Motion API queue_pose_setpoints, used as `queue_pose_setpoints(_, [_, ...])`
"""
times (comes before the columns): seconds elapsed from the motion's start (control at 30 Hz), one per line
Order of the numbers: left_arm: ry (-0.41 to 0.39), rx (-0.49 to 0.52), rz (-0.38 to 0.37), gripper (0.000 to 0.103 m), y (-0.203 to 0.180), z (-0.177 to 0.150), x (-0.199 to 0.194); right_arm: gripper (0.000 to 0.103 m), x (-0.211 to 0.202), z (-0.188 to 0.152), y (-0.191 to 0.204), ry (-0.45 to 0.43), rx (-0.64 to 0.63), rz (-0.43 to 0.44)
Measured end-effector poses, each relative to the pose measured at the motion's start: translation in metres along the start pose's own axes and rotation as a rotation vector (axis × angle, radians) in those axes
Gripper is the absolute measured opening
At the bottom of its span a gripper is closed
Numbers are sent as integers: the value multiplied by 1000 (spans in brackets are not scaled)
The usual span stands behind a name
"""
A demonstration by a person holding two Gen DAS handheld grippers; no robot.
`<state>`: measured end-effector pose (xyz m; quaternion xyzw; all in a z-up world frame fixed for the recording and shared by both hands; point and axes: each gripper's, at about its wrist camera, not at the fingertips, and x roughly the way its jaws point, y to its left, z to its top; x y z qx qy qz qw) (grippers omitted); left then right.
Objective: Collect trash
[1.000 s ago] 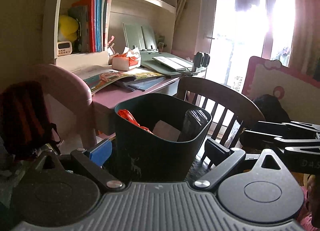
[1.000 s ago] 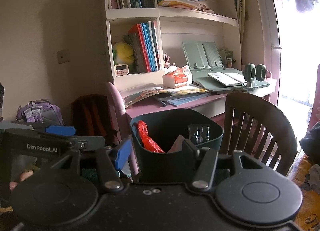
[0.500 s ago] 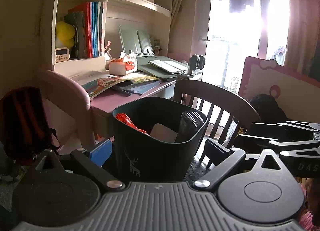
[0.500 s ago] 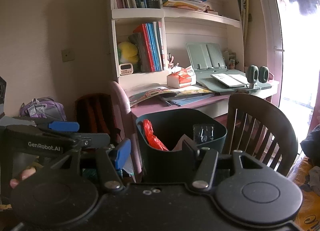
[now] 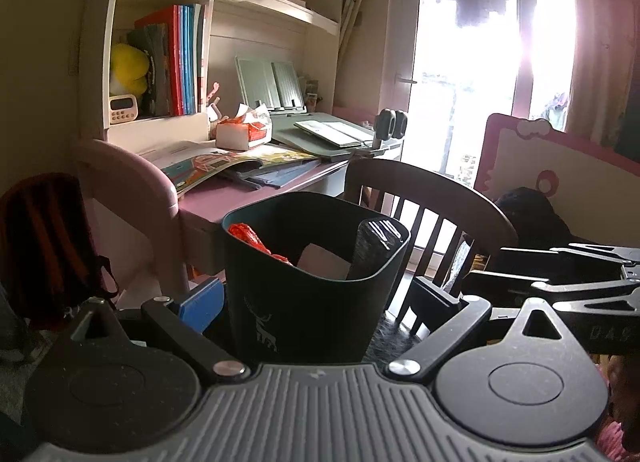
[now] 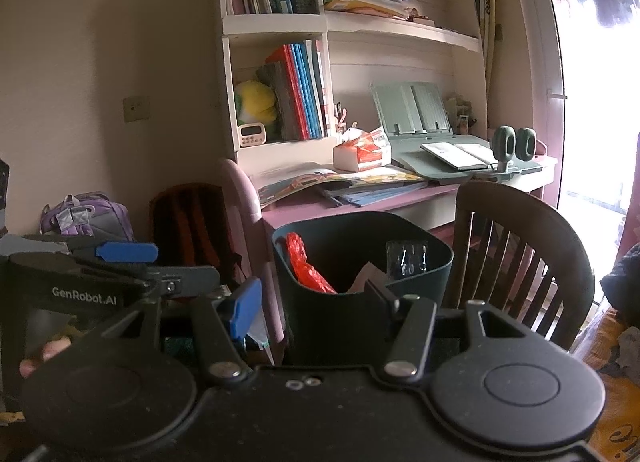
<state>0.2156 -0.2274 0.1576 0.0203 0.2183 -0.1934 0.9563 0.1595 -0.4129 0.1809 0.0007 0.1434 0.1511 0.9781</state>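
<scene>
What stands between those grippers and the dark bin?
Nothing visible: the dark green plastic bin sits right at the jaws of both the left gripper and right gripper, with no object between.

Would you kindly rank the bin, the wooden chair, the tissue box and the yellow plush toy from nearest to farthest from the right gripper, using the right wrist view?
1. Bin, between the right gripper fingers.
2. Wooden chair, just behind the bin, to the right.
3. Tissue box, on the desk.
4. Yellow plush toy, on the shelf, upper left.
</scene>
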Motion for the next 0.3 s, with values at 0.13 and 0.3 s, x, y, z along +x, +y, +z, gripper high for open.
queue_pose_setpoints(0.13, [6, 0, -2, 100, 1, -2, 1, 56, 2, -2, 0, 7, 1, -1])
queue_pose_setpoints(0.3, [11, -5, -7, 100, 3, -5, 1, 56, 6, -4, 0, 16, 7, -7])
